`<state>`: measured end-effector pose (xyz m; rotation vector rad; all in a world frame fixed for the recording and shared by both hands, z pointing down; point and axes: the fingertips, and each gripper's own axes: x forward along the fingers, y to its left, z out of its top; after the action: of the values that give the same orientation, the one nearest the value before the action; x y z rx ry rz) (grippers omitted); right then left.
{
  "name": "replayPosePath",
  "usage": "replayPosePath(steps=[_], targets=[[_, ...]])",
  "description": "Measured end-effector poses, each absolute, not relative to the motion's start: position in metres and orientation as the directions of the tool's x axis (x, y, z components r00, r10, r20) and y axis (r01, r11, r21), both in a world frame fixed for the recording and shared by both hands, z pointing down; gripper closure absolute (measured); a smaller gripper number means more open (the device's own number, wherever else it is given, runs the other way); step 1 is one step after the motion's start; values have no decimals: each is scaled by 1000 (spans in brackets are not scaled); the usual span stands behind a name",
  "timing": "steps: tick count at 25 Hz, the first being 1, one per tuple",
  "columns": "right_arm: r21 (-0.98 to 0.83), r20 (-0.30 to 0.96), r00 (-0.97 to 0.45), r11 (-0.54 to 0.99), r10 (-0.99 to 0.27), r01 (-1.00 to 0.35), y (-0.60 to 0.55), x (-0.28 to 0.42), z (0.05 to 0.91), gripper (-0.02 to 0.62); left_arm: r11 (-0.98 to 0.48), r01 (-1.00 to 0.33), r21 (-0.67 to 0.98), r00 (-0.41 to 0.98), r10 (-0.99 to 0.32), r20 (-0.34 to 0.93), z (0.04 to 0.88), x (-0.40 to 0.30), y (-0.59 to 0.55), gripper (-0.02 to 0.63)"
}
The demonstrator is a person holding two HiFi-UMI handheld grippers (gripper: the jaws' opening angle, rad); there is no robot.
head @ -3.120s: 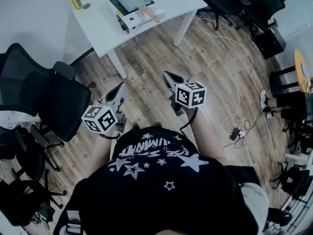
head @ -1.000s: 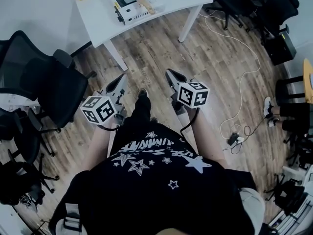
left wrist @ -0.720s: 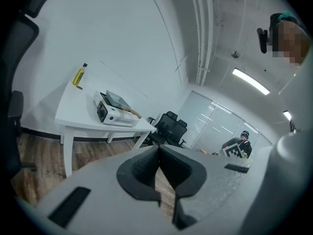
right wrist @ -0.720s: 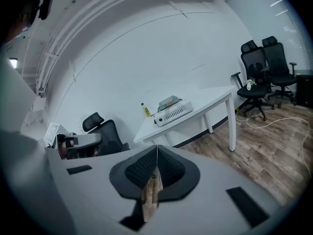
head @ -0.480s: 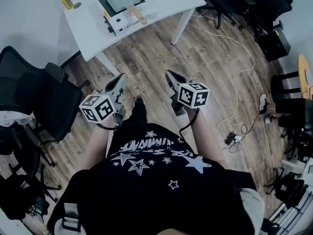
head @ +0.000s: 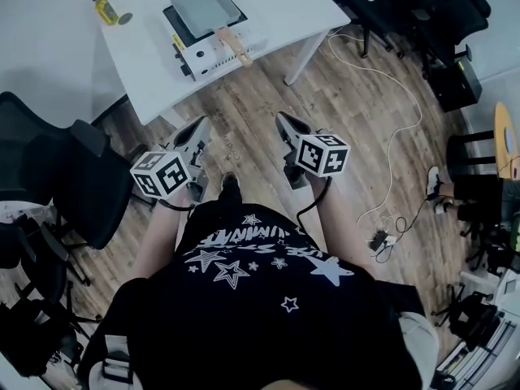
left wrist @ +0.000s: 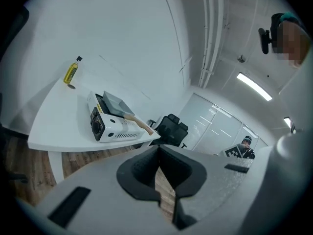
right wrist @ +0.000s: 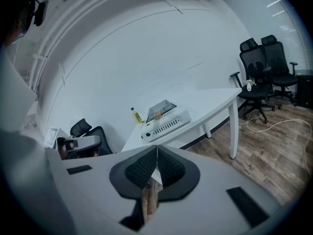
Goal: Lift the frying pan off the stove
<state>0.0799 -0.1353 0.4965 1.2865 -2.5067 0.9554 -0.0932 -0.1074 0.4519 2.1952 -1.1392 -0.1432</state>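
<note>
Across the wood floor, ahead of the person: white table (head: 284, 0) — work surface, well apart from both grippers. Portable stove (head: 213, 54), white, near the table's front edge, reachable from the floor side. Frying pan (head: 203, 8), grey, rectangular, seated on the stove, wooden handle (head: 234, 44) overhanging toward the person — the likely place to grasp. Left gripper (head: 200, 125) and right gripper (head: 281, 120): jaws pressed together, nothing between them, pointed tableward. Oil bottle (head: 104, 8), yellow, upright, left of the stove.
</note>
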Motion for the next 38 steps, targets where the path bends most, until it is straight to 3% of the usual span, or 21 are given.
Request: replayPosePath(steps=[14,23,24,28,38], targets=[[-484,416,-590,381,-692,-788,-209,52,490,586,-439,-637,634,666,-728,164,459,-116,-190,597],[-702,313,-658,300,-684,-646,-232,44,485,583,-459,-612,644,699,-694,170,466,-114,-211,597],[-715,307,-669,300,-677,-631,-233,43,484,575,-459,-612,644,702,-691,174,467,-112,-212,598],[-781,276,-729,296,-626,-550,-244,37,484,443,-451,-621,641,696,-693,187,469,-106,-222,597],[-881,223,-869,291,-442,-374,-289,22,481,359,-368,-675,640,614,-761,210,469,-97,-252,598]])
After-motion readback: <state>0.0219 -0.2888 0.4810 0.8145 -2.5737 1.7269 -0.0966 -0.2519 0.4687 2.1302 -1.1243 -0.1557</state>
